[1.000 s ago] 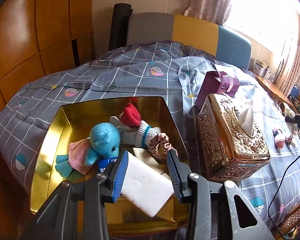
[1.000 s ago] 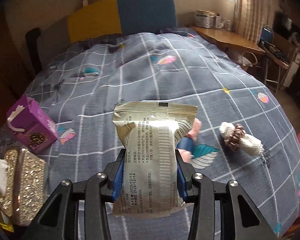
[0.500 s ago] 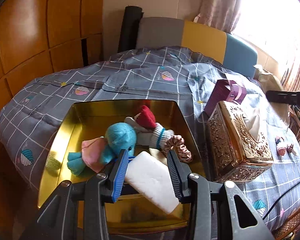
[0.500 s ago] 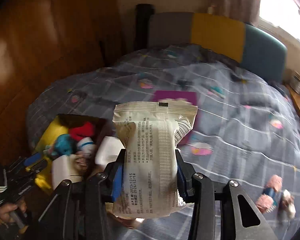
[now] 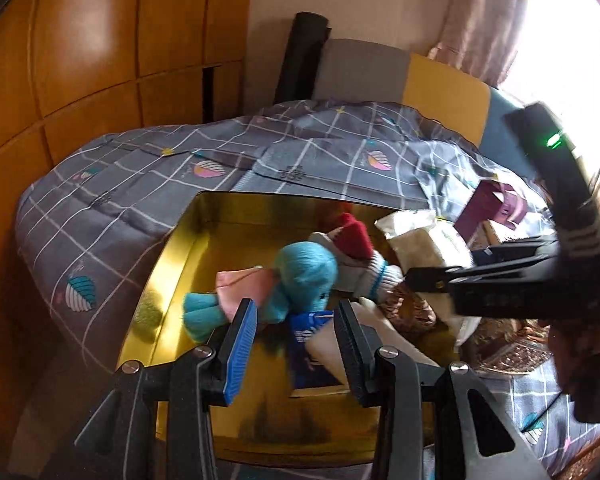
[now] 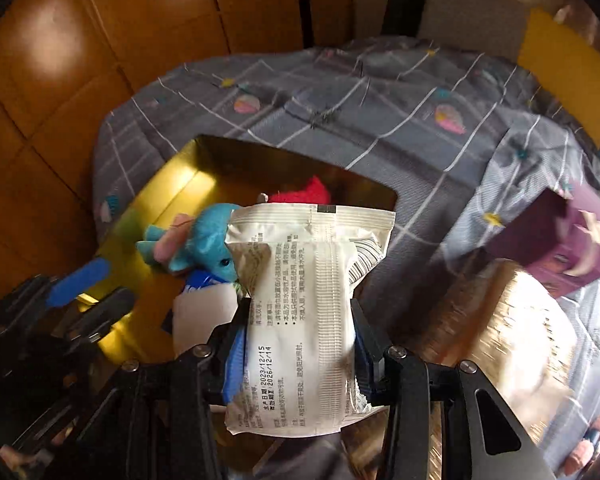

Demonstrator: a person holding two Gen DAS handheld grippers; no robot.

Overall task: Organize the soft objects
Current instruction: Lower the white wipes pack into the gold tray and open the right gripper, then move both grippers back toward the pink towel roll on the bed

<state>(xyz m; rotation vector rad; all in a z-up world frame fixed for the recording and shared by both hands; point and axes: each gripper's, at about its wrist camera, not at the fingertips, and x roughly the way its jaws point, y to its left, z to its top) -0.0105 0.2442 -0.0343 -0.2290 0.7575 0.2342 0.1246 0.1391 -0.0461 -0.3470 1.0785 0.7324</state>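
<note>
Cream printed packet (image 6: 300, 312) pinched between right gripper (image 6: 298, 354) pads, over gold tin (image 5: 172, 264) at 10 o'clock. Left gripper (image 5: 296, 348) parted, empty, above blue plush (image 5: 300, 276); white packet (image 5: 328, 344) against its right finger.

my left gripper (image 5: 296, 326) is a matte black plastic frame with two angled struts running to the jaws. its left finger carries a bright blue ribbed pad, the right a black ribbed one. round silver screws sit at the pivots. my right gripper (image 6: 298, 334) is built the same: black struts, silver screw heads, blue pads along both fingers. seen from the left wrist, its black body shows a small lit green lamp.
</note>
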